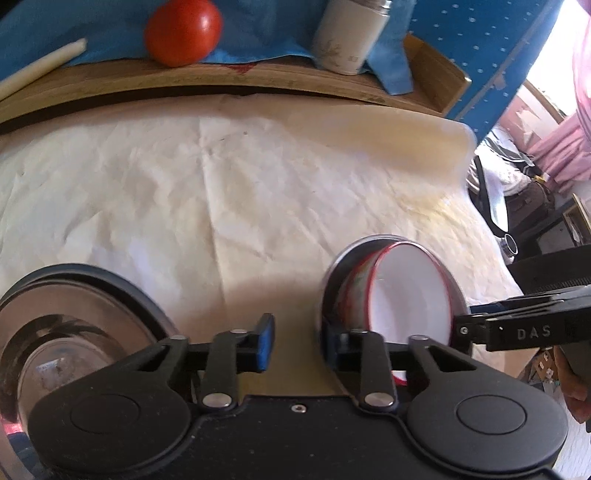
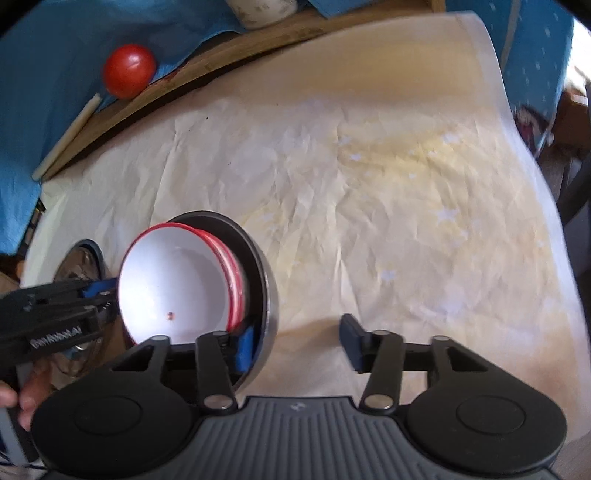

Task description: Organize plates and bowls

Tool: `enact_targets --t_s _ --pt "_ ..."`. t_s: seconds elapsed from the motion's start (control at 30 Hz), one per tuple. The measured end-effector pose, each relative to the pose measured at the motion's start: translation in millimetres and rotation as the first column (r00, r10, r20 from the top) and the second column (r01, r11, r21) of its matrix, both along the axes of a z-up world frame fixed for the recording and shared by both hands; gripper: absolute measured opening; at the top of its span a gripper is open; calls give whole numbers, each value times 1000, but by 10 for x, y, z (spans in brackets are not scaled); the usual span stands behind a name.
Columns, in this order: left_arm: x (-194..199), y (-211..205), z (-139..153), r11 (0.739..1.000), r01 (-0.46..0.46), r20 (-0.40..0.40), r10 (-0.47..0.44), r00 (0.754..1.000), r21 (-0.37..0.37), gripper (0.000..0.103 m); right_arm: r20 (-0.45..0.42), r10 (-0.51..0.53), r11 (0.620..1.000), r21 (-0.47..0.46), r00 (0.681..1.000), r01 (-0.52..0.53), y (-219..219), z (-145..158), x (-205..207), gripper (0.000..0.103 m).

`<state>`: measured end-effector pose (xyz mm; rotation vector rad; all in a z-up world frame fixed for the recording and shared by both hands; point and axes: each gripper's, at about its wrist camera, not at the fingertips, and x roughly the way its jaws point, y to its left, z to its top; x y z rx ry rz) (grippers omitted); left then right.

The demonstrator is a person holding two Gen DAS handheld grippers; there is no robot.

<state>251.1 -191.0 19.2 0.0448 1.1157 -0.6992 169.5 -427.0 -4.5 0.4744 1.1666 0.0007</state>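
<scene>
A white bowl with a red rim [image 1: 410, 295] sits tilted inside a steel bowl [image 1: 334, 280] on the cream cloth; both also show in the right wrist view, the white bowl [image 2: 173, 280] and the steel bowl [image 2: 264, 273]. My left gripper [image 1: 297, 341] is open, its right finger against the steel bowl's outer wall. My right gripper [image 2: 299, 345] is open, its left finger inside the steel bowl's rim next to the white bowl. A second steel bowl [image 1: 77, 314] lies at the left, also in the right wrist view [image 2: 79, 260].
A cream cloth [image 1: 229, 184] covers the table. Behind it a wooden ledge [image 1: 221, 79] holds a red tomato [image 1: 183, 31], a white canister [image 1: 345, 35], a pale stick [image 1: 40, 68] and blue cloth [image 1: 266, 33]. The table's right edge drops to a cluttered floor.
</scene>
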Motion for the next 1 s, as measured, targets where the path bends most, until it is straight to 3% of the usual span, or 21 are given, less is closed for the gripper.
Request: enact_targets --t_s 0.13,0.23,0.37,0.47,0.63,1.0 --pt "-20 -57 9 1000 5 -9 -5 1000 -13 7 -13 -43 997 56 999 44 -26 -12 -17 38" --pt "-13 -46 -4 999 -20 -24 20 1000 -27 6 -20 -82 990 112 996 84 -76 -56 -42 34" --pt "-27 -23 -20 996 -67 -29 65 997 -53 5 -11 -82 987 137 997 83 -41 -50 -63 13" --pt "-23 -22 -22 996 -74 -35 72 997 -57 5 -5 -72 993 93 997 72 33 -16 -40 13" --pt "-19 -8 -32 995 -73 -48 70 996 -62 5 -17 -104 986 131 994 105 -1 -39 -54 13" --pt "-50 -35 -32 997 -38 -46 35 998 -61 5 -12 -119 987 109 993 119 15 7 -123 13"
